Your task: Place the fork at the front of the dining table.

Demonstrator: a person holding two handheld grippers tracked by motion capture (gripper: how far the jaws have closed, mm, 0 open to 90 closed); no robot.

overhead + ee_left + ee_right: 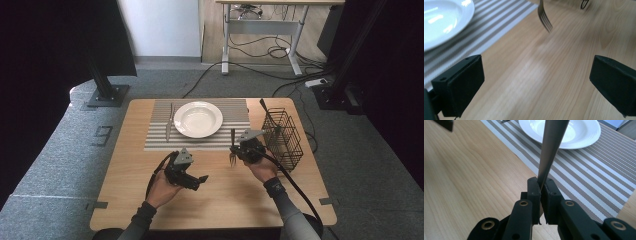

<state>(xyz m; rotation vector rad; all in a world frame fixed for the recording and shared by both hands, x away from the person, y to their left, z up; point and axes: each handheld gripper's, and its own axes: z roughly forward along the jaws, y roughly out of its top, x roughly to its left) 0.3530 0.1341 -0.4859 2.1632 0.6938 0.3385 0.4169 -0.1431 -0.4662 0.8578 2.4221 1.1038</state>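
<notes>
The right gripper [239,148], jaws clamped on the fork [550,150], needed placement right of the plate [198,119]; left gripper [192,181] jaws stood apart, empty.

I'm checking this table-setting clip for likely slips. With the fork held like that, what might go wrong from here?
The right gripper pinches the fork by a narrow part of its handle, so it may swivel or slip when lowered. It hangs close to the plate and placemat; a swing might knock the rim. The left gripper, open and empty, sits near the fork's path.
</notes>
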